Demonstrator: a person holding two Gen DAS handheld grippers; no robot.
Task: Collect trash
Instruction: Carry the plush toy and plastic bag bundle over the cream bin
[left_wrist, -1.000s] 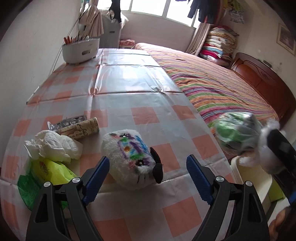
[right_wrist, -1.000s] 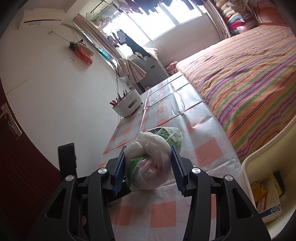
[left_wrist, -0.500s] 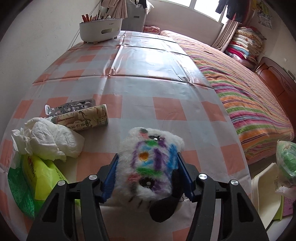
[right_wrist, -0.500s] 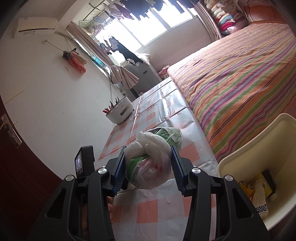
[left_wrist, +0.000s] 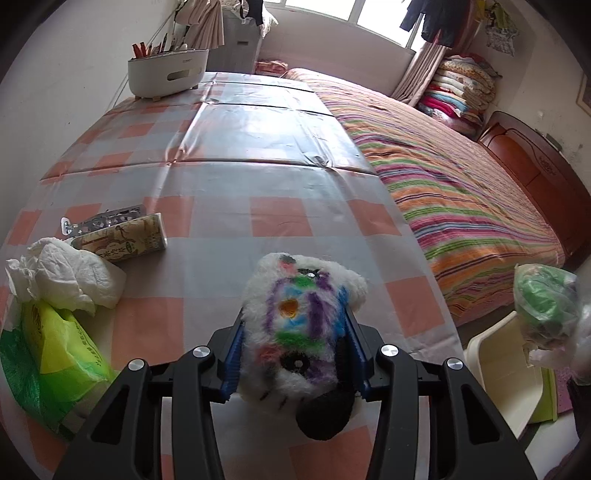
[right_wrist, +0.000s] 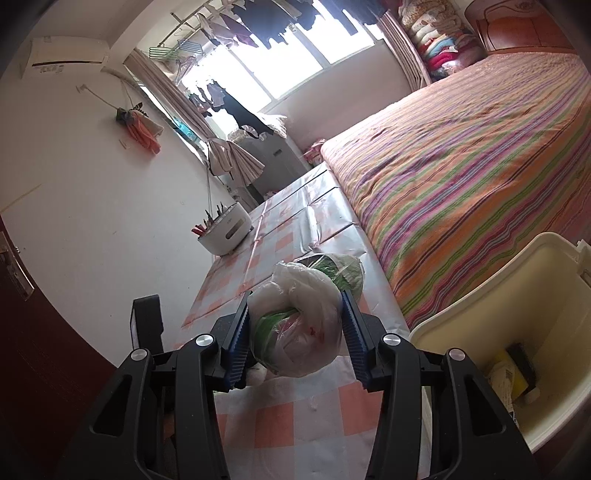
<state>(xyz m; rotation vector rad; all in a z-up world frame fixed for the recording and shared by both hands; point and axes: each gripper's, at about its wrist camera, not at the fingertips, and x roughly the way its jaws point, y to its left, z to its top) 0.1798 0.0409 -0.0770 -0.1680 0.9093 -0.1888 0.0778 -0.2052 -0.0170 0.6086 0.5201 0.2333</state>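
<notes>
Since a second ago the left tool (left_wrist: 293, 354) has been closing onto the fluffy toy (left_wrist: 301, 326) on the surface (left_wrist: 258, 184). Right tool (right_wrist: 295, 330) grips a knotted plastic bag (right_wrist: 299, 328) beside the bin (right_wrist: 517, 314); next, release over it.

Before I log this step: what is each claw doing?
Left claw: jaws just closed onto the fluffy toy.
Right claw: shut on the plastic bag bundle.

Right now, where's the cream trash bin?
The cream trash bin sits on the floor off the table's near right corner, beside the striped bed; right wrist view, lower right, just right of the bagged trash.
</notes>
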